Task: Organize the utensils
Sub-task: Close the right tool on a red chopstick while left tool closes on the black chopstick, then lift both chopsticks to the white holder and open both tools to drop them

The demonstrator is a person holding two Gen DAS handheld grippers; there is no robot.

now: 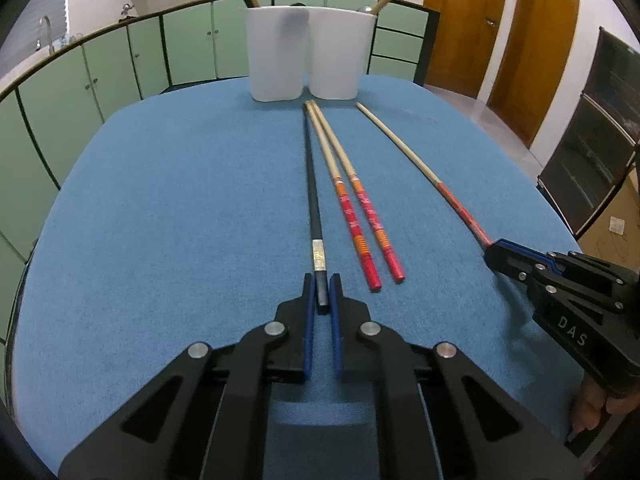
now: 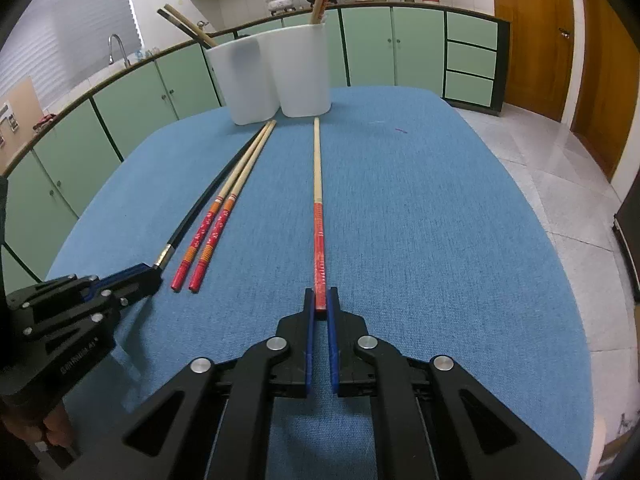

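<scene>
My left gripper (image 1: 321, 292) is shut on the near end of a black chopstick (image 1: 310, 184), which lies on the blue tablecloth (image 1: 160, 220) and points at two white holders (image 1: 276, 56). In the right wrist view my right gripper (image 2: 321, 300) is shut on the red end of a single bamboo chopstick (image 2: 318, 168) that also lies flat. Between the two held sticks, a pair of red-handled chopsticks (image 1: 360, 216) lies untouched side by side. The left holder (image 2: 244, 80) has dark and bamboo sticks in it. The right holder (image 2: 304, 72) has red-handled ones.
Green cabinets (image 1: 120, 64) and a counter with pots run behind the table. Wooden doors (image 1: 532, 40) stand at the far right. The table's right edge drops to a tiled floor (image 2: 560, 168). A hand (image 1: 592, 404) grips the right tool's handle.
</scene>
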